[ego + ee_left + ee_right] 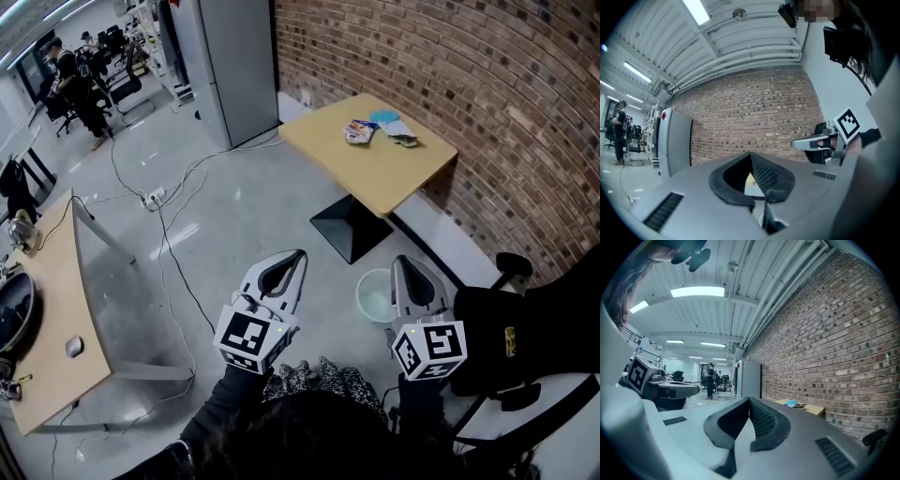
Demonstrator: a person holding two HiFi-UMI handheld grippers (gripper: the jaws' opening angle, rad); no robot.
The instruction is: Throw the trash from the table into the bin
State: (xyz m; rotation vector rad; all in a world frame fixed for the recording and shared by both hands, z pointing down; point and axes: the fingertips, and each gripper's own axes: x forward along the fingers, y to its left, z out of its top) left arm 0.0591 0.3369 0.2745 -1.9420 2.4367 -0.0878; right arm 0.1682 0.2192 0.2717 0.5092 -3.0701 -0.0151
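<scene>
Trash (380, 129) lay on small table (375, 178) by brick wall (450, 66). White bin (375, 298) stood on grey floor (234, 206) near table foot. Left gripper (300, 253) and right gripper (404, 261) hung level over floor, well apart from table. Fingers of both closed tight, empty. Cables (169, 234) lay across floor.
</scene>
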